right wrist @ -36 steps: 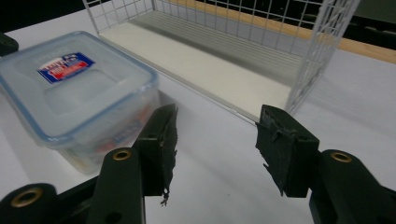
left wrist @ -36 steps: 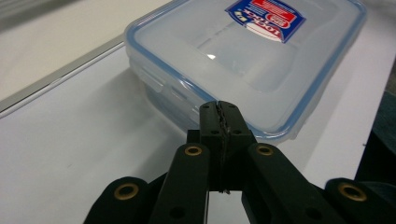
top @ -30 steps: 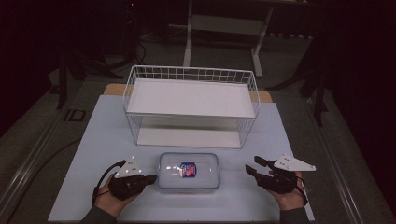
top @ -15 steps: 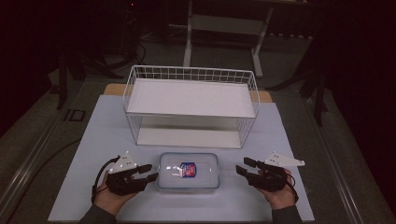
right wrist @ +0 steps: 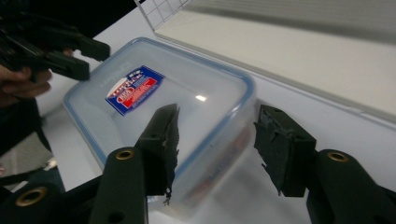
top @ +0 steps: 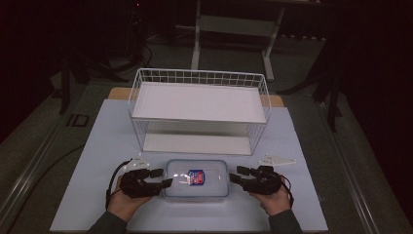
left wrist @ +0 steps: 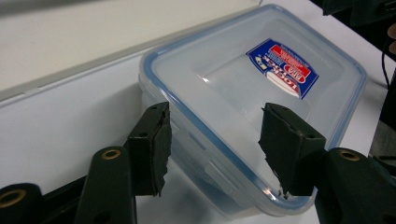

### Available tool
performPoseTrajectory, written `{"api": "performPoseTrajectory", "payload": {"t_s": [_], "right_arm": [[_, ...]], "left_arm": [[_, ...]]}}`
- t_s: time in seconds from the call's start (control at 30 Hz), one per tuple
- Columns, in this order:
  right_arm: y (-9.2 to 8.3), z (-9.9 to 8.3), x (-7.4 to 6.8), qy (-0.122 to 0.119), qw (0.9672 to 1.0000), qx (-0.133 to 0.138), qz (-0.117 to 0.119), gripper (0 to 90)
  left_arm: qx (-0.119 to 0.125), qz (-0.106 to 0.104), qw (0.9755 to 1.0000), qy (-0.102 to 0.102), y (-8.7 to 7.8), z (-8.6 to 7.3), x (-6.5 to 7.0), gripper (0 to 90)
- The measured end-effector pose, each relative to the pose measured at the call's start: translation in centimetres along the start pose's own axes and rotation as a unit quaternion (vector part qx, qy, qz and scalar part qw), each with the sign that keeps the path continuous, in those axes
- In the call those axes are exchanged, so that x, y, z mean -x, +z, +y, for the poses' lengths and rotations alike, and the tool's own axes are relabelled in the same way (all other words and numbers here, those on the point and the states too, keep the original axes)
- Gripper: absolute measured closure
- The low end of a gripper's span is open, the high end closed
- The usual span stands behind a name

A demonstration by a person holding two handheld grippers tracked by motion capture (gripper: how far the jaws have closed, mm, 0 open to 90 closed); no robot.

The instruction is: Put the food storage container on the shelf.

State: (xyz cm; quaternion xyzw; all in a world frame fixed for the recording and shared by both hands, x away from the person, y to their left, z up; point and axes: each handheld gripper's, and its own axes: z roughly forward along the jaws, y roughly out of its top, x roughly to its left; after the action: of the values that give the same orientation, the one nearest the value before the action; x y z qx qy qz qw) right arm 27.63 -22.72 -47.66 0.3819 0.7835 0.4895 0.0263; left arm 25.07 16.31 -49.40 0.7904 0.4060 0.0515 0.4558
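A dark room surrounds a pale bench point(top: 97, 161). The landmark is a clear box point(top: 197, 179) with a blue-rimmed lid and a red-and-blue label point(top: 196, 177); it sits flat on the bench near the person's edge. Behind the box stands a white wire rack point(top: 198, 108) with two shelves, both bare. Loose cables trail over the floor beyond the bench.

The left gripper point(top: 163, 178) lies at the box's left end. Its jaws have just been opening, and in the left gripper view they stand apart with the box's near corner between them, one over the lid and one outside the wall; neither pad appears to press on the plastic, so this gripper is released. The right gripper point(top: 237, 174) lies at the box's right end. In the right gripper view its jaws straddle the corner there, one over the lid, the other clear of the side wall with bench showing between, so it too grips nothing.

As a judgement, the work looks like a two-handed lift of the box, perhaps onto the rack behind it. So far both grippers are placed at opposite ends of the box, which is the approach done. Closing on the rim or walls, lifting level and carrying the box away from the bench edge all remain. The lid appears seated; the side clips are too unclear to judge.
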Motion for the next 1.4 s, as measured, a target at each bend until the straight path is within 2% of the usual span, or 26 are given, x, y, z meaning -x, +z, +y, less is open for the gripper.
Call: {"api": "performPoseTrajectory", "payload": {"t_s": [0.13,0.23,0.3,0.43,0.57,0.77,0.93,1.0,1.03,1.13,1.2,1.23,1.27,1.3,1.4], "right_arm": [[1.5,0.0,0.3,0.045,0.9985,-0.008,0.031,42.7],[2.3,-0.2,0.5,0.080,0.9950,-0.022,0.056,37.9],[2.6,-0.3,0.4,0.084,0.9947,-0.031,0.051,35.9],[2.7,-0.5,0.6,0.101,0.9926,-0.039,0.056,35.7],[3.1,-0.8,0.7,0.100,0.9920,-0.054,0.054,34.1],[3.7,-1.0,0.7,0.108,0.9892,-0.072,0.068,30.7],[3.7,-1.2,1.1,0.125,0.9863,-0.072,0.081,31.1],[3.7,-1.2,1.2,0.127,0.9859,-0.072,0.081,31.1],[3.8,-1.2,1.2,0.128,0.9858,-0.072,0.082,30.9],[3.9,-1.4,1.4,0.143,0.9826,-0.074,0.092,29.9],[4.2,-1.5,1.6,0.156,0.9785,-0.081,0.109,28.4],[4.3,-1.6,1.6,0.157,0.9783,-0.081,0.109,28.1],[4.3,-1.6,1.6,0.157,0.9783,-0.081,0.109,28.1],[4.2,-1.5,1.5,0.152,0.9791,-0.083,0.106,29.0],[4.1,-1.5,1.5,0.155,0.9784,-0.085,0.108,29.2]], "left_arm": [[0.000,-0.002,0.9999,-0.014,0.2,0.1,-0.3,40.9],[-0.001,-0.009,0.9996,-0.025,0.3,0.0,-0.5,37.8],[-0.001,-0.011,0.9995,-0.029,0.4,0.0,-0.6,37.4],[-0.001,-0.017,0.9990,-0.041,0.4,-0.1,-0.8,36.7],[-0.002,-0.030,0.9973,-0.068,0.6,-0.3,-1.2,34.1],[-0.003,-0.040,0.9955,-0.086,0.7,-0.5,-1.4,32.9],[-0.004,-0.056,0.9925,-0.108,0.7,-0.7,-1.7,32.9],[-0.005,-0.057,0.9922,-0.110,0.8,-0.7,-1.7,33.0],[-0.007,-0.062,0.9912,-0.117,0.8,-0.8,-1.8,33.0],[-0.010,-0.070,0.9894,-0.127,0.8,-0.8,-2.0,33.3],[-0.009,-0.076,0.9875,-0.138,0.9,-1.0,-2.1,33.4],[-0.009,-0.076,0.9875,-0.138,0.9,-1.0,-2.1,33.4],[-0.010,-0.083,0.9858,-0.146,0.9,-1.1,-2.3,33.4],[-0.010,-0.086,0.9854,-0.147,0.9,-1.1,-2.3,33.6],[-0.011,-0.089,0.9843,-0.152,1.0,-1.1,-2.4,33.7]]}}
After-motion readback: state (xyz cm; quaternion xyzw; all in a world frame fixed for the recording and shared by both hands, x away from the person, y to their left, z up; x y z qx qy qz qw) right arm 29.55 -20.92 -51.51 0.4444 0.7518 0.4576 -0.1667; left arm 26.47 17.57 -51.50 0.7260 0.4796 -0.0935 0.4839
